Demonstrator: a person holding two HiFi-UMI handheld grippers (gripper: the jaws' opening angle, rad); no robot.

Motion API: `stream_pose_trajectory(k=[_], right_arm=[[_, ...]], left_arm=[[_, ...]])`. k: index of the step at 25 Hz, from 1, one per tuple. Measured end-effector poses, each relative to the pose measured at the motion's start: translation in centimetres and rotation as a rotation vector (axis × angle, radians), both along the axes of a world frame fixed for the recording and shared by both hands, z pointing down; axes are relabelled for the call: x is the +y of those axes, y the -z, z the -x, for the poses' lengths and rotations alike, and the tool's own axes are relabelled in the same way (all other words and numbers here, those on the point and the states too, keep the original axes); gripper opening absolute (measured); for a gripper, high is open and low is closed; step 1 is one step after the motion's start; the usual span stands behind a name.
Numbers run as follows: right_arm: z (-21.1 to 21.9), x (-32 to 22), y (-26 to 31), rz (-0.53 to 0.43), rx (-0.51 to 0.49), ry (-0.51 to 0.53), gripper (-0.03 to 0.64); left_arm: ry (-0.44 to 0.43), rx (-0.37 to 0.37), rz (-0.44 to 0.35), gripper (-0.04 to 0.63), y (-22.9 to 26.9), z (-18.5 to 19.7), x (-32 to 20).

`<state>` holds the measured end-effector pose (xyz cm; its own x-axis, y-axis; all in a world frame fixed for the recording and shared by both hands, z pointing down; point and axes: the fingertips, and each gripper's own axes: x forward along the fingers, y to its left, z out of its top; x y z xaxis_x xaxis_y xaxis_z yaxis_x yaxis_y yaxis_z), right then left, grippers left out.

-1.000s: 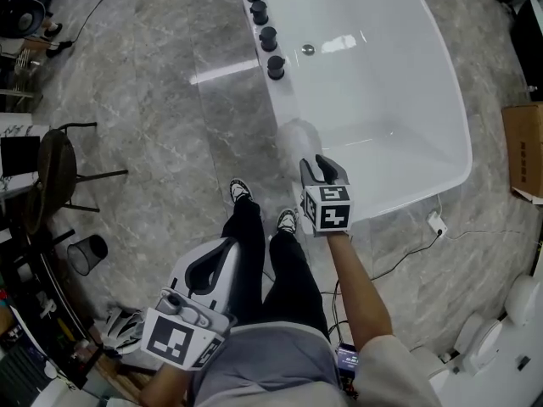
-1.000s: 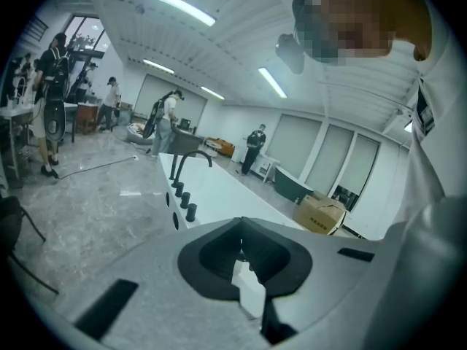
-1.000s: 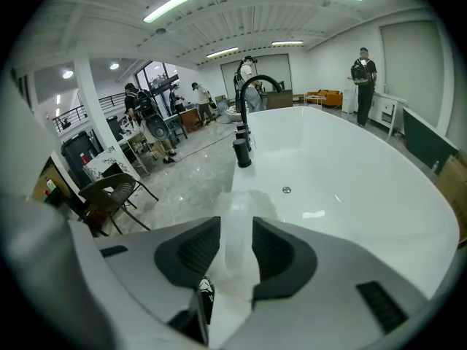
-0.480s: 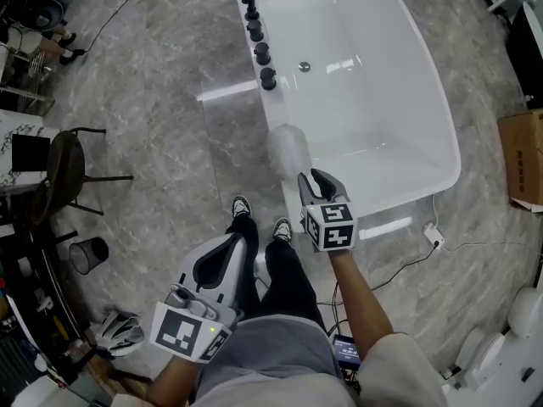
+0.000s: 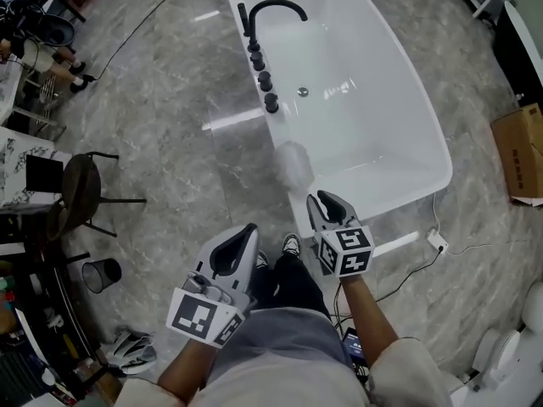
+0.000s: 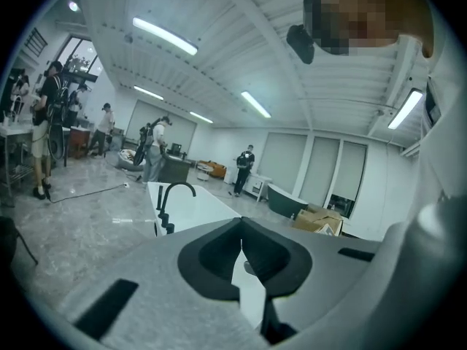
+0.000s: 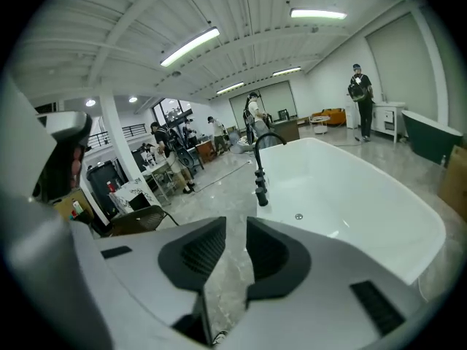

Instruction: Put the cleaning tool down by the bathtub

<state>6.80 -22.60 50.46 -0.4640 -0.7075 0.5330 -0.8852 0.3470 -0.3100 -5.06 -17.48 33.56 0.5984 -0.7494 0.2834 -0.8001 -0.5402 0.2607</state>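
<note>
Head view: white tub (image 5: 365,134) runs from top centre to mid-right. Black faucet (image 5: 276,8) sits at its far end, w/ a row of black knobs (image 5: 265,79) down the left rim and a drain (image 5: 303,92) in the basin. Grey marble floor (image 5: 170,125) all round.

Task item: the cleaning tool (image 5: 294,163) is a pale, fluffy, blurred shape at frame centre. It's on the floor right against the tub's left side, towards the near end. Can't make out its handle or detail. Neither gripper touches it.

Lower centre-left, the left gripper (image 5: 246,230) has its jaws together, tips meeting, nothing held. The left gripper view agrees: the dark pads (image 6: 219,257) touch at the tip, and only tub & faucet show beyond.

Lower centre-right, the right gripper (image 5: 323,199) sits just below the tool in frame. Its jaws are partly open, have just been closing, and have nothing between them. The right gripper view shows bare floor thru the gap, tub off to the right.

Between the two grippers are the person's dark trousers and shoes (image 5: 291,244), toes near the tub's near end.

Elsewhere:
- Left edge: black chair (image 5: 81,189), w/ a small black bin (image 5: 100,274) below it.
- Right edge: cardboard box (image 5: 517,147).
- Lower right: white plug block (image 5: 437,242) on the floor w/ a cable trailing.
- Top left corner: other people, partly cut off.
</note>
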Motion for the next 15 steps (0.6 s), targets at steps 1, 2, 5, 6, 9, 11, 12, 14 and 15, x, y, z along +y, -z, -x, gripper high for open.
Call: stream_pose_trajectory(k=[1,2,5,6,9,11,12,14,15], right_arm=[[0.2,0.5,1.1,-0.011,0.0,-0.005,0.083],[0.4,1.1,2.2,-0.02,0.001,-0.01,0.078],[1.0,3.0,5.2,-0.042,0.0,-0.023,0.072],[1.2,3.6,6.1,-0.05,-0.001,-0.026,0.071],[1.1,5.4,8.5,-0.071,0.006,-0.047,0.069],[1.0,6.7,10.1,-0.086,0.003,-0.063,0.067],[1.0,7.3,10.8,-0.095,-0.001,-0.069,0.066],[0.7,8.5,12.3,-0.114,-0.005,-0.082,0.062],[0.4,9.0,13.0,-0.122,-0.007,-0.089,0.06]], left_arm=[[-0.002,0.005,-0.012,0.01,0.5,0.2,0.2],[-0.002,0.01,-0.021,0.009,0.9,0.5,0.4],[0.0,0.025,-0.038,0.01,2.1,1.1,1.2],[-0.001,0.028,-0.045,0.009,2.5,1.2,1.5],[-0.014,0.03,-0.066,0.009,3.4,1.2,2.3],[-0.03,0.028,-0.073,0.01,3.8,1.2,3.0],[-0.036,0.027,-0.075,0.009,4.0,1.3,3.4],[-0.044,0.025,-0.075,0.009,4.1,1.5,4.2],[-0.047,0.025,-0.074,0.01,4.1,1.6,4.5]])
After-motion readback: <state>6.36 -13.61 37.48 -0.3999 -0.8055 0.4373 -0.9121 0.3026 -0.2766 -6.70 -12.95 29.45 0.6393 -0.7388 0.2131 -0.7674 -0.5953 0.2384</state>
